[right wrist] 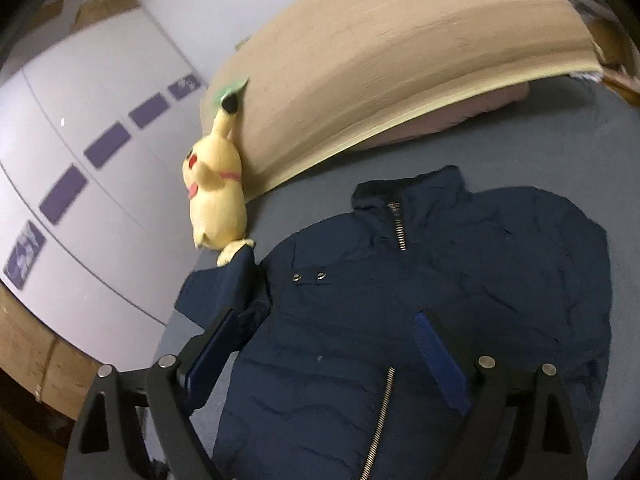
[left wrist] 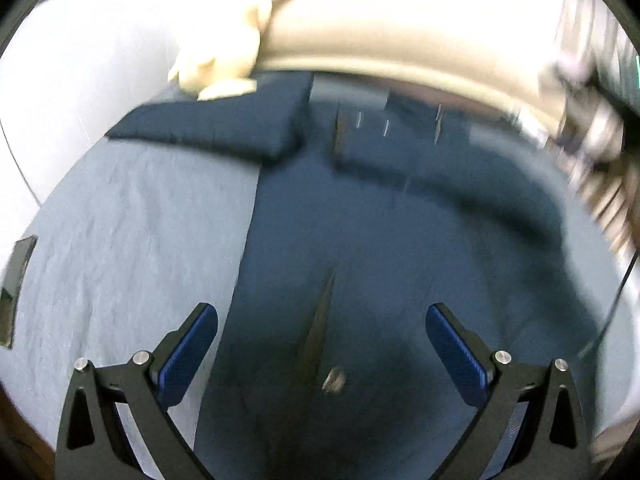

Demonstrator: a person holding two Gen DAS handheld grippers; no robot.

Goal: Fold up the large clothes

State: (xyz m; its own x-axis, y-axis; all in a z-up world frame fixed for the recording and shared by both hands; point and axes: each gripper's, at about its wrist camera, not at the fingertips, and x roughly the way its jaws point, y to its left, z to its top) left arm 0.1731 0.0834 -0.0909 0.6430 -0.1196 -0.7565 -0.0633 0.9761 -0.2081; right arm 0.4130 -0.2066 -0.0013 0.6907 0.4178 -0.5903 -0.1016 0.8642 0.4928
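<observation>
A navy padded jacket point(right wrist: 432, 300) lies flat, front up, on a blue-grey bed sheet point(right wrist: 320, 196), collar toward the headboard, zipper down its middle. One sleeve point(right wrist: 220, 292) sticks out to the left toward a plush toy. My right gripper point(right wrist: 324, 320) is open and empty, hovering over the jacket's left chest. In the left wrist view the jacket point(left wrist: 380, 240) fills the middle, blurred, with its sleeve point(left wrist: 216, 128) stretched left. My left gripper point(left wrist: 322, 312) is open and empty above the jacket's zipper.
A yellow plush toy point(right wrist: 216, 200) leans against the tan headboard point(right wrist: 400, 60); it also shows in the left wrist view point(left wrist: 236, 56). A pinkish pillow point(right wrist: 460, 116) lies under the headboard. A white wall with purple tiles point(right wrist: 104, 148) runs along the left. A cardboard box point(right wrist: 36, 364) stands beside the bed.
</observation>
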